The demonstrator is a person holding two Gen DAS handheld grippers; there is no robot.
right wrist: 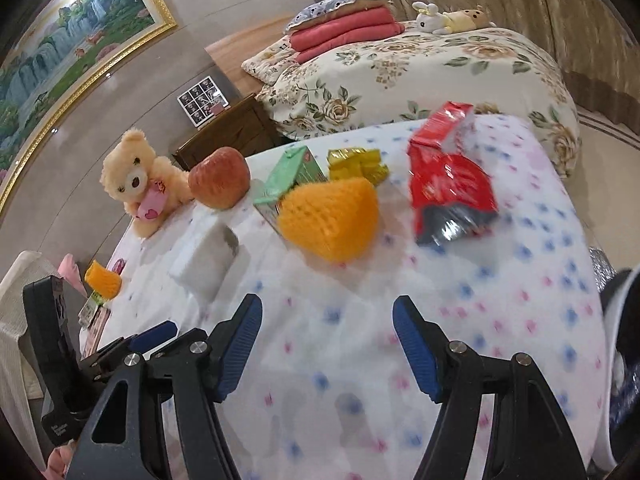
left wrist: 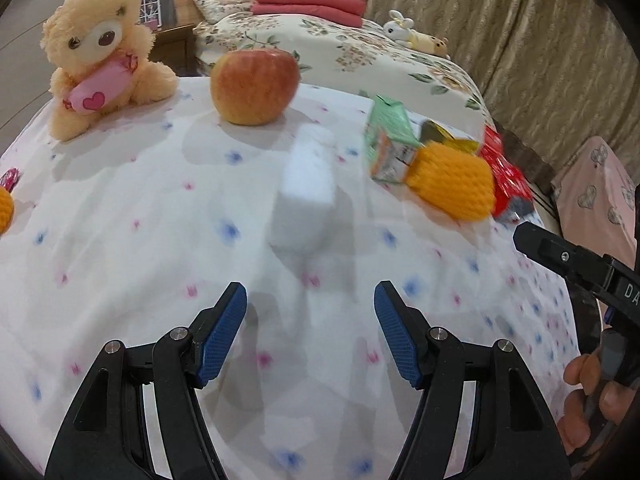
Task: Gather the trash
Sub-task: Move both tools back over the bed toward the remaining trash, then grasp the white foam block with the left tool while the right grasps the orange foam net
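Both grippers hang empty over the table [left wrist: 120,208], which wears a white cloth with pink and blue flecks. The left hand-held gripper [left wrist: 310,326] has its jaws spread wide, and so does the right hand-held gripper [right wrist: 328,344].

Taking the apple [left wrist: 255,86] as landmark: a white block [left wrist: 306,196] lies in front of it, nearest the left hand-held gripper and straight ahead of its fingers. To the apple's right lie a green carton [left wrist: 390,140], an orange foam net [left wrist: 452,180], a yellow wrapper [right wrist: 358,164] behind the net, and a red wrapper [right wrist: 448,184] farthest out. The net lies just ahead of the right hand-held gripper. A teddy bear [left wrist: 100,48] sits left of the apple. Behind the apple stands a bed [right wrist: 440,72] with a floral cover, curtains beyond it.
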